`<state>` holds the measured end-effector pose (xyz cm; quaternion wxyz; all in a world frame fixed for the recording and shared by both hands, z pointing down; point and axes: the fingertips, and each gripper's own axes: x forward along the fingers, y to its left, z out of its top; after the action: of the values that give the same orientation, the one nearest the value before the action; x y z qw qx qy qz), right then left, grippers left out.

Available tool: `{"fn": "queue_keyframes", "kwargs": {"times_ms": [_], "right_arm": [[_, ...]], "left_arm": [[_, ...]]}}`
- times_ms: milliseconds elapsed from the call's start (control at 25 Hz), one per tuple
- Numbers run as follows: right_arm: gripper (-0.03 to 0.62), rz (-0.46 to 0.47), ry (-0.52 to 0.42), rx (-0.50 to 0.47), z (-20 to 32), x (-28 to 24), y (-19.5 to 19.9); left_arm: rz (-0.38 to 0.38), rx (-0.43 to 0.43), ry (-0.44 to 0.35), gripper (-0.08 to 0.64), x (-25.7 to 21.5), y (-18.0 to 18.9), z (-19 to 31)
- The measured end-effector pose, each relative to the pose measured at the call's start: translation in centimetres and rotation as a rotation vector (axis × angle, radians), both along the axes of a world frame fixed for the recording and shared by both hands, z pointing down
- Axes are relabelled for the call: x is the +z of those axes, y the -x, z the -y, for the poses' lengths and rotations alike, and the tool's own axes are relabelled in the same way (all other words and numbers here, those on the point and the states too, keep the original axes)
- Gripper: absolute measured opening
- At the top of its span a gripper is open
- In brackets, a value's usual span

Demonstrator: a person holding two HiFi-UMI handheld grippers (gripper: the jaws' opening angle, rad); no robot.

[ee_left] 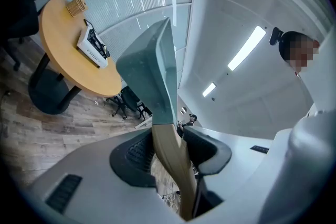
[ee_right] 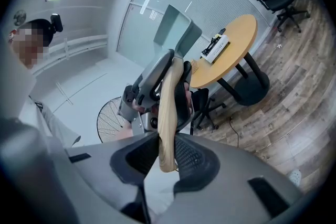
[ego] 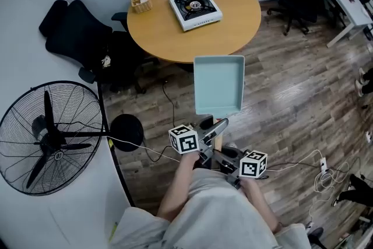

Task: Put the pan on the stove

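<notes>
Head view is showing the left tongs point(ego: 211, 128) clamping the wooden handle point(ee_left: 169, 157) of the pan point(ego: 218, 84), which is hanging over the floor, well apart from the stove point(ego: 194, 6) on the worktop point(ego: 233, 29). The right tongs point(ego: 226, 155) are gripping the handle's end. The pan is looking stiff and probably front-heavy, so both holds are helping.

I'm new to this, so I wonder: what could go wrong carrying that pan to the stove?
The left gripper and right gripper both clamp only the thin wooden handle, so the pan, sticking out over the floor, might twist or slip free. The stove is small, so the pan could land off-centre. A cable on the floor ahead could trip the person.
</notes>
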<state>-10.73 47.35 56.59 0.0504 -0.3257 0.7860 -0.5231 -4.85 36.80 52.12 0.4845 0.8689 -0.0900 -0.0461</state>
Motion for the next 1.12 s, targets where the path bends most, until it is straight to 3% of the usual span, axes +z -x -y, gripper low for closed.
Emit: {"fn": "queue_keyframes", "kwargs": {"times_ms": [680,1120], "right_arm": [[0.094,-0.022,0.032,0.020,4.5,1.8,3.8],[0.095,-0.023,0.001,-0.046,11.0,2.1,1.4]], "left_arm": [[0.010,0.010,0.024,0.179,2.1,3.5,4.5],[0.024,-0.037,-0.017,0.181,2.1,1.6,11.2]]}}
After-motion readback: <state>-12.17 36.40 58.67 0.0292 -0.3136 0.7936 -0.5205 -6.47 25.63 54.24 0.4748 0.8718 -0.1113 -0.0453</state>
